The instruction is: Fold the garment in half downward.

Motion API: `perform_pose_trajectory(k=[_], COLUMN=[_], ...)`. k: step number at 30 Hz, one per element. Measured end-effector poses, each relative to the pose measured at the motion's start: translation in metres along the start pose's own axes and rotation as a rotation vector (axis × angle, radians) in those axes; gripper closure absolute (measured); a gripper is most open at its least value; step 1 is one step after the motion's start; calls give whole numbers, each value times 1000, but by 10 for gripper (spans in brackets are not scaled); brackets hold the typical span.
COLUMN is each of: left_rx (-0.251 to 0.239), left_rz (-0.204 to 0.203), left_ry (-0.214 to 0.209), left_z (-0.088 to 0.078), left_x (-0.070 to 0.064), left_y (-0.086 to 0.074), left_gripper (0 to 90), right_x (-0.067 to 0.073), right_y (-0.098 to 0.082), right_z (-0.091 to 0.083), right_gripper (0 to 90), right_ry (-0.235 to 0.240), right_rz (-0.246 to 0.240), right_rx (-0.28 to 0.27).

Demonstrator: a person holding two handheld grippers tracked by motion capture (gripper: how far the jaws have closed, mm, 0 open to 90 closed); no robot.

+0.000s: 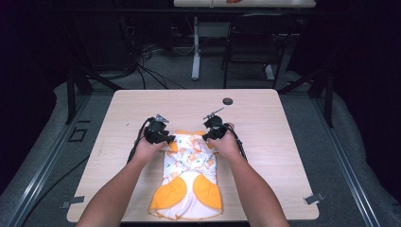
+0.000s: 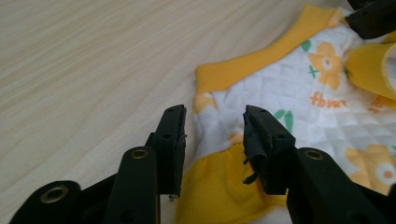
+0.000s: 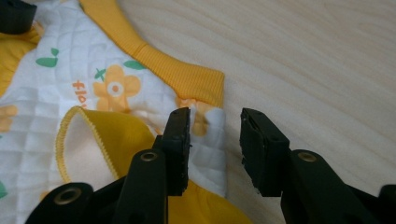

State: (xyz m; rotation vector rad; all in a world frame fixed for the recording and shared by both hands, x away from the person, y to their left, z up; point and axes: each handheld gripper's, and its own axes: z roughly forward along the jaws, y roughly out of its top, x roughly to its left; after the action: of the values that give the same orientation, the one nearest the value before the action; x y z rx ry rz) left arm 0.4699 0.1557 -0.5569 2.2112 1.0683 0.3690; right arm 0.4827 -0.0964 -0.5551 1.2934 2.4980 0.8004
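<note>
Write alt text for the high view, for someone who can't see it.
A small white quilted garment with orange flower print and orange trim lies flat on a light wooden table. A person's forearms reach in from below, holding the open left gripper and open right gripper at its far corners.

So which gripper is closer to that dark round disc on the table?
Right. The right gripper sits just below the disc, at the garment's top edge; the left gripper is farther off to its left.
</note>
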Motion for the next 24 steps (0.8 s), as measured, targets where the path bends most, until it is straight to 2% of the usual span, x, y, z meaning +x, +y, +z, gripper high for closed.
perform_pose_trajectory(k=[3, 5, 8, 9, 12, 16, 17, 19, 21, 24], left_rx=[-2, -4, -3, -2, 14, 28, 29, 32, 30, 39], left_rz=[-22, -40, -48, -51, -52, -45, -47, -51, -46, -41], left_ry=[10, 7, 7, 5, 5, 8, 2, -5, -6, -26], left_z=[1, 2, 4, 4, 9, 15, 16, 17, 18, 18], left_x=[4, 7, 11, 11, 11, 11, 11, 10, 8, 4], left_y=[-1, -2, -1, -1, 1, 2, 1, 1, 1, 2], left_gripper=[553, 545, 546, 548, 550, 556, 569, 604, 648, 760], right_x=[-1, 0, 3, 4, 5, 7, 7, 9, 9, 9], right_y=[-2, -2, 0, 0, 1, 0, 0, -1, -1, -1], right_z=[4, 4, -1, -2, -9, -13, -15, -16, -16, -17], right_gripper=[693, 770, 882, 886, 890, 891, 891, 890, 891, 891], right_ry=[4, 22, 22, 23, 20, 23, 22, 19, 21, 17], right_rz=[4, -17, -43, -37, -59, -57, -74, -69, -77, -82], right_rx=[20, 37, 44, 25, 18, -15, 7, -9, 2, 9])
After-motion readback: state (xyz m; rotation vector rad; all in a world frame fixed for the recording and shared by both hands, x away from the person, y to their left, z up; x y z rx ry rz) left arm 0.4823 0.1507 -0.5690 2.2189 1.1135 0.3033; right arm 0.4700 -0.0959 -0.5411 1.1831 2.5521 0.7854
